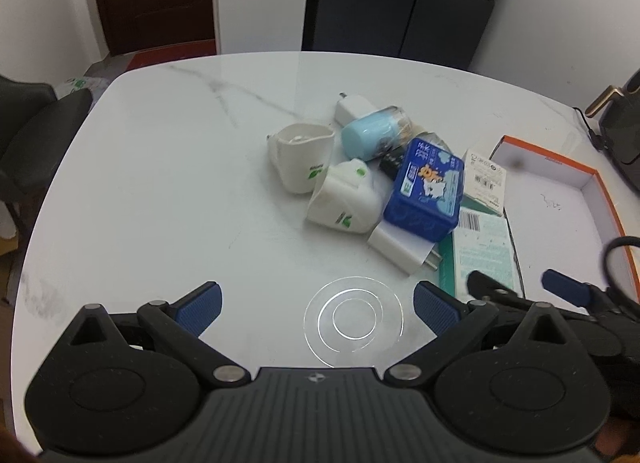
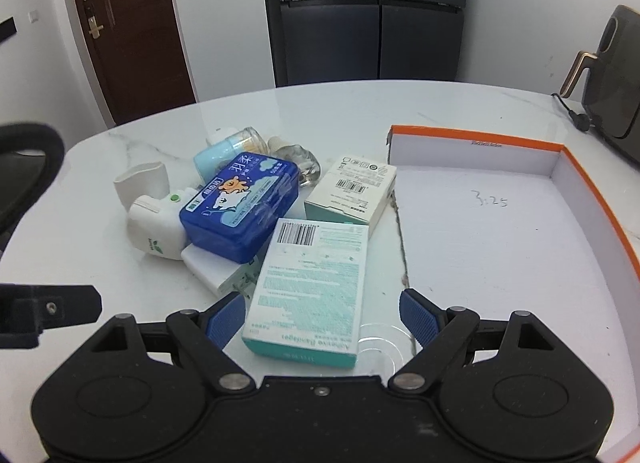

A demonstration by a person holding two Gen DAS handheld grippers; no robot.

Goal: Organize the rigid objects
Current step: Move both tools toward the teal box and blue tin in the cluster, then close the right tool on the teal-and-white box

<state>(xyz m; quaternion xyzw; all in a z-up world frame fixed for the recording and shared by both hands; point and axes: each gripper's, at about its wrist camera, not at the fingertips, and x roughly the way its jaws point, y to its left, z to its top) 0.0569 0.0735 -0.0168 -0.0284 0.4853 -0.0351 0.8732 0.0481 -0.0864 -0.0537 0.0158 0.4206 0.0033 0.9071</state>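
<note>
A heap of small items lies mid-table: a blue cartoon-printed case (image 1: 426, 195) (image 2: 240, 207), two white plug-in devices (image 1: 344, 203) (image 1: 302, 155), a light blue swab jar (image 1: 372, 131), a white adapter (image 2: 216, 267) and a white barcode box (image 2: 352, 191). A teal bandage box (image 2: 308, 287) lies flat between the fingers of my right gripper (image 2: 322, 313), which is open; the left pad is close to the box, the right pad apart. My left gripper (image 1: 316, 303) is open over bare table in front of the heap. An orange-rimmed white box (image 2: 476, 137) lies on the right.
The white marble table (image 1: 160, 183) has free surface on its left half. A dark appliance (image 2: 616, 83) with a cable stands at the back right. A black chair (image 1: 36, 131) is beside the left edge. A dark fridge (image 2: 360, 11) stands behind.
</note>
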